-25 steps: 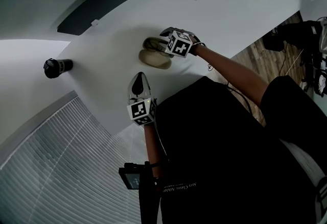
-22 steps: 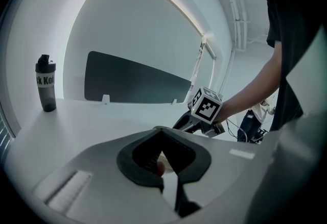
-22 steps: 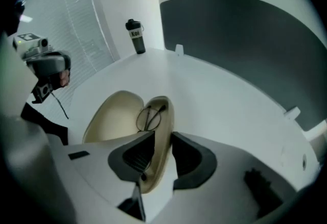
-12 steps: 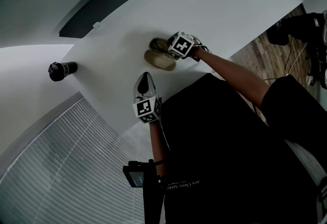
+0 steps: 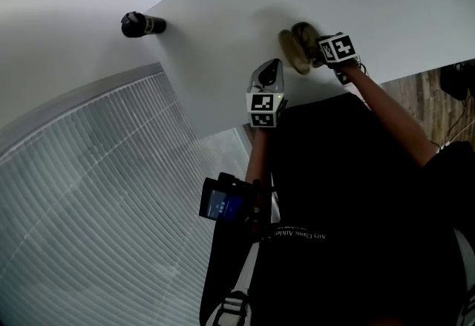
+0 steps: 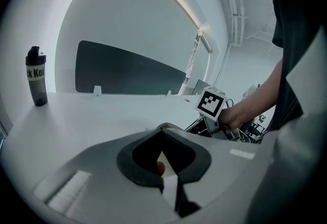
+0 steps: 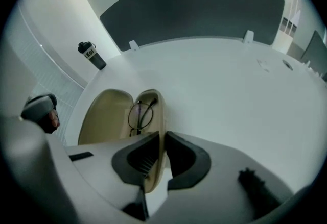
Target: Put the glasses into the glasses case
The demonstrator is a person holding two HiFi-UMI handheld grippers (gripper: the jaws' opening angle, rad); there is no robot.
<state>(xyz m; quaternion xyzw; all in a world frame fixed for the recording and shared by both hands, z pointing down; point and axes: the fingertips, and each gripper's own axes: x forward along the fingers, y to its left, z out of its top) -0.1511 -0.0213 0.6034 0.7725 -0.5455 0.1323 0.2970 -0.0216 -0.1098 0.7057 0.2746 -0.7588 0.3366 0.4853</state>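
Right gripper view: the glasses case (image 7: 104, 116) lies open on the white surface (image 7: 219, 75), its two tan halves side by side. Its long axis runs straight away from the right hand-held gripper (image 7: 161, 139). The glasses (image 7: 139, 116) lie folded in the right-hand half, just beyond the jaw tips, and the left-hand half is bare. The jaws have just been closing and stand narrow, pinched on the near rim of the half that holds the glasses. In the head view the case sits close to the near edge of the surface. The left hand-held gripper (image 5: 273, 68) is just beside the case on the bare half's side, apparently not touching it. The left gripper view shows its jaws together with nothing between them. With the glasses already inside, what seems left is to fold the bare half over along the hinge, which runs with the long axis between the halves. That half lies toward the left hand-held gripper, which is the nearer one to it, while the right one steadies the filled half. A black bottle (image 5: 141, 24) stands well apart near the far left edge.
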